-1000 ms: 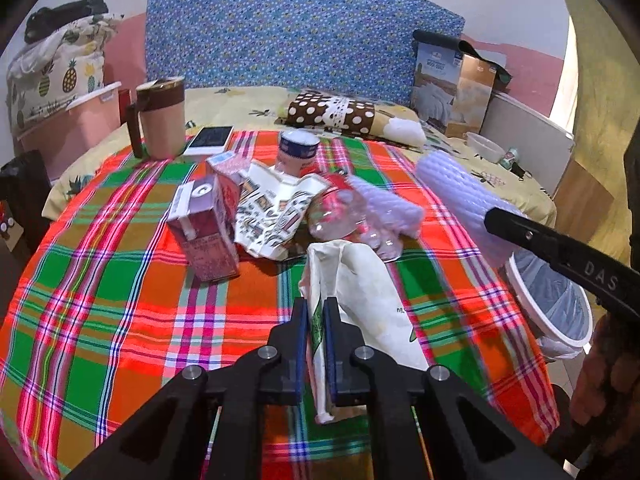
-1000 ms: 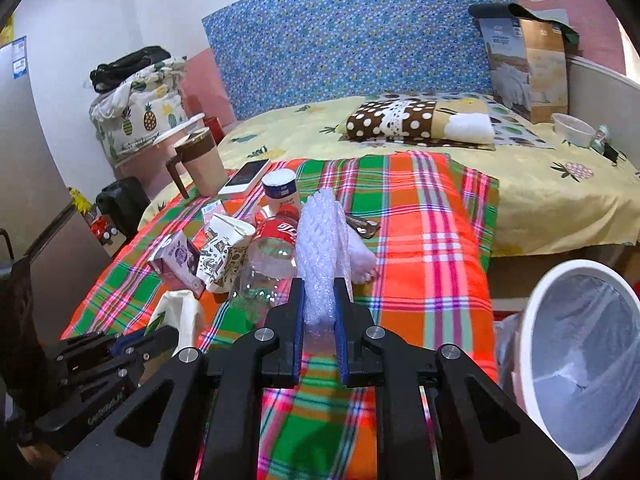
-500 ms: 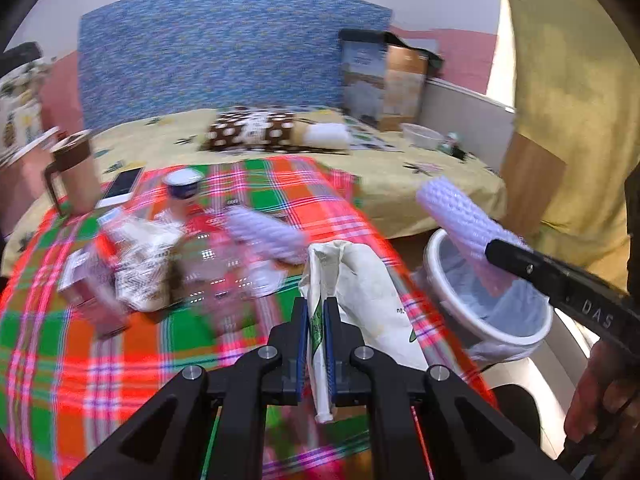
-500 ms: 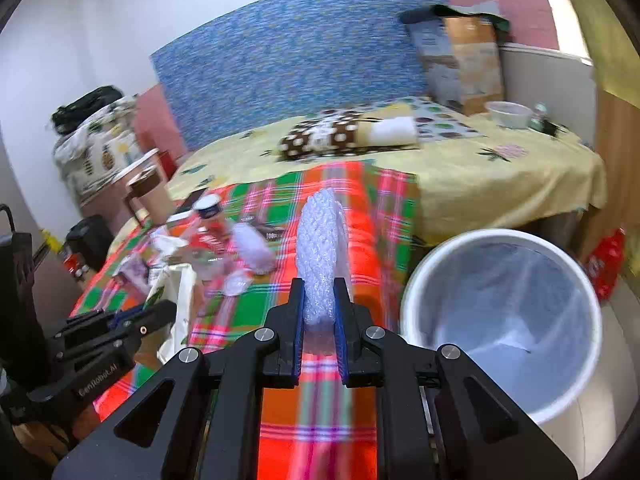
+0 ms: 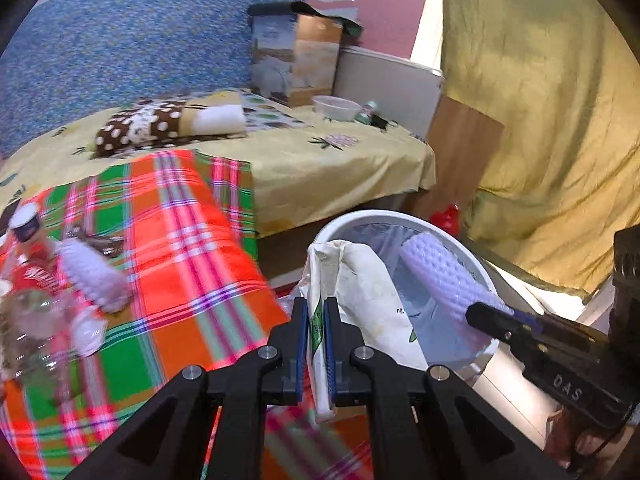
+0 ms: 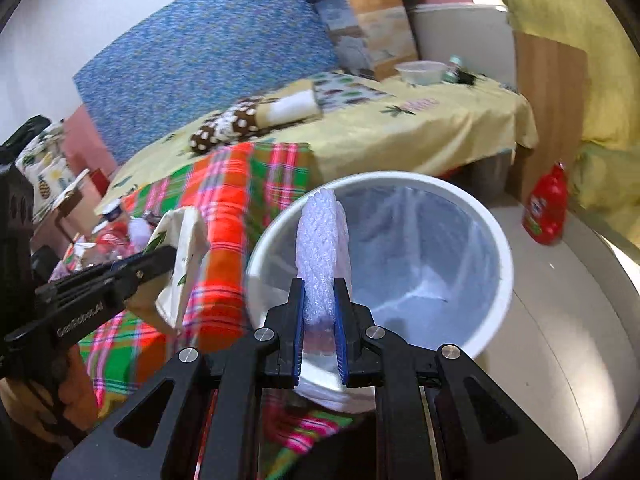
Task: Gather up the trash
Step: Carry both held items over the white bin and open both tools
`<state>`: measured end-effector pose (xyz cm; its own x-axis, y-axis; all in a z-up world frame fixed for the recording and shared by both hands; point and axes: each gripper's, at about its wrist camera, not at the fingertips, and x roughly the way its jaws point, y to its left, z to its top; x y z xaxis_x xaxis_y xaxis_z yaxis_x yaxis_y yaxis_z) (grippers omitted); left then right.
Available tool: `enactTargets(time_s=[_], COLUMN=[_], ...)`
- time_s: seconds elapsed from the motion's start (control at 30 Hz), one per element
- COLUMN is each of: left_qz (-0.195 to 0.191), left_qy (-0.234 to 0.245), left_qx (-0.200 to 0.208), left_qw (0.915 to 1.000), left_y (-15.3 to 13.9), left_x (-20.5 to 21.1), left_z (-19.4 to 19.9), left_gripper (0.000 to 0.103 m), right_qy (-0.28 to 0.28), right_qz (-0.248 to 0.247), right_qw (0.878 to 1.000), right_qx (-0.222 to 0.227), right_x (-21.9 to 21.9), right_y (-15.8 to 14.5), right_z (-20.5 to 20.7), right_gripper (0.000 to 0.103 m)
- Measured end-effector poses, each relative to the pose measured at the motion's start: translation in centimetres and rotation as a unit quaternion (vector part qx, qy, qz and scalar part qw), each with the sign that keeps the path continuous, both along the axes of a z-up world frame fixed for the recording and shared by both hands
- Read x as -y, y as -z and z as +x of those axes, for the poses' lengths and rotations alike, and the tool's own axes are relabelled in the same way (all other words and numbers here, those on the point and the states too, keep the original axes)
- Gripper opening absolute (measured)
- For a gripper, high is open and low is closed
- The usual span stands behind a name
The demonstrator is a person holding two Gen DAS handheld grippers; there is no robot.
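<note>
The left gripper (image 5: 316, 344) was clamped shut on a crumpled white paper bag with green print (image 5: 360, 292), whose free end rose ahead of the blue pads and hung over the near rim of the round white waste bin with a clear plastic liner (image 5: 352, 220). The right gripper (image 6: 319, 332) had its jaws pressed against a lilac foam-mesh sleeve (image 6: 322, 252), which stood upright between the pads, directly over the bin's mouth (image 6: 496, 240). From the left wrist view that sleeve (image 5: 444, 280) lay to the right of the paper bag, slanting over the liner, with the right gripper's finger (image 5: 500, 324) on it. To the left of the left gripper, the red, green and pink plaid tablecloth (image 5: 180, 248) carried a second lilac foam sleeve (image 5: 94, 276) and a clear plastic bottle with a red label (image 5: 32, 280), blurred. Beyond the bin to the right of the right gripper, a red plastic bottle (image 6: 546, 208) stood on the floor.
</note>
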<state>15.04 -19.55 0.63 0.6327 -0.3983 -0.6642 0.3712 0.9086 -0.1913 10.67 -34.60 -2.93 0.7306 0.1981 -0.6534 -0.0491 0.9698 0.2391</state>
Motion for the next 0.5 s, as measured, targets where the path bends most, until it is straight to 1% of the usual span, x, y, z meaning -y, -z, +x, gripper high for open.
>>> enactTargets(time_s=[0.23,0.37,0.43,0.47,0.5], left_qz=[0.004,0.007,0.005,0.007,0.007], left_qy=[0.036,0.037,0.033,0.032,0.031], left_qx=[-0.027,-0.037,-0.034,-0.034,-0.036], left_qw=[0.9990,0.9986,0.9989,0.9989,0.9989], left_y=[1.8,2.5,2.6,2.6,2.7], left_x=[3.6,4.3,4.4,4.4,4.4], left_z=[1.8,2.5,2.6,2.7,2.8], left_gripper=[0.008,0.008,0.008,0.009,0.009], right_qy=[0.009,0.015,0.017,0.018,0.020], right_qz=[0.001,0.007,0.008,0.007,0.006], right_qw=[1.000,0.999,0.999,0.999,0.999], right_qx=[-0.028,-0.039,-0.040,-0.041,-0.042], right_x=[1.3,2.1,2.3,2.4,2.5], right_y=[1.3,1.7,1.7,1.8,1.8], right_z=[0.5,0.6,0.5,0.4,0.4], right_gripper=[0.016,0.017,0.020,0.026,0.037])
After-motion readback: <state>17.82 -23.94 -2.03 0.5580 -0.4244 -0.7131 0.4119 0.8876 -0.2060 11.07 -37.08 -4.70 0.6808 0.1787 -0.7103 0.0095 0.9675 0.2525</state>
